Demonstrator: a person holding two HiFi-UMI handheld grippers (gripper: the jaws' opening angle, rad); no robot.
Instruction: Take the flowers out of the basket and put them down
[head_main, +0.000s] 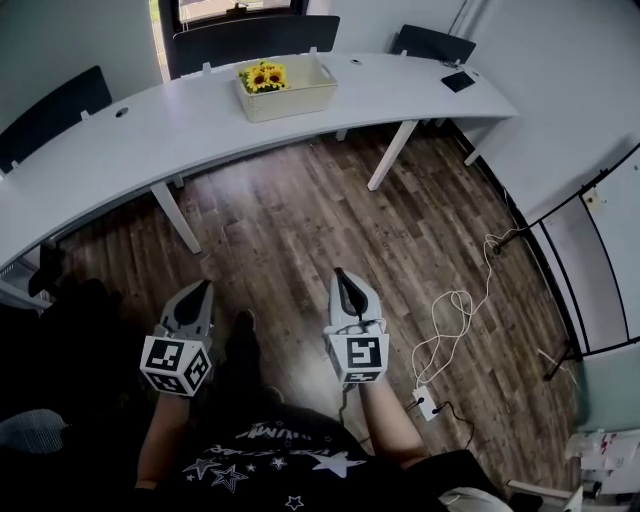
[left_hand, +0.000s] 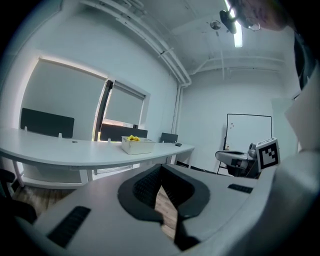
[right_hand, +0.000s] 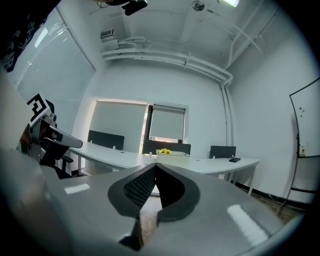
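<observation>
- Left gripper (head_main: 205, 286): jaws pressed together, with nothing between the pads. It is held over the wooden floor (head_main: 300, 220), well short of the near edge of the bench (head_main: 150, 130), and its tip points toward the bench.
- Right gripper (head_main: 340, 272): jaws pressed together, with nothing between the pads. It is also held over the floor, well short of the bench's near edge, with its tip pointing toward the bench.
- Marker cubes: the left cube (head_main: 175, 365) and the right cube (head_main: 365, 355) sit at the rear of their grippers, on the side away from the bench.
- Bench: a long, white, curved top on white legs, spanning the far side of the room.
- Basket (head_main: 290, 100): a pale rectangular basket standing upright on the bench, about midway along its length.
- Flowers (head_main: 263, 76): yellow blooms with dark centres, inside the basket at its left end in the head view. The heads rise just above the rim. Neither gripper touches them.
- Dark flat device (head_main: 458, 81): lies on the bench near its right end, well apart from the basket.
- Chairs: one dark backrest (head_main: 250, 40) stands behind the bench, directly beyond the basket. A second (head_main: 432, 42) stands behind the bench's right end. A third (head_main: 50, 110) stands behind its left part.
- White cable (head_main: 455, 310): lies looped on the floor in front of the bench's right end.
</observation>
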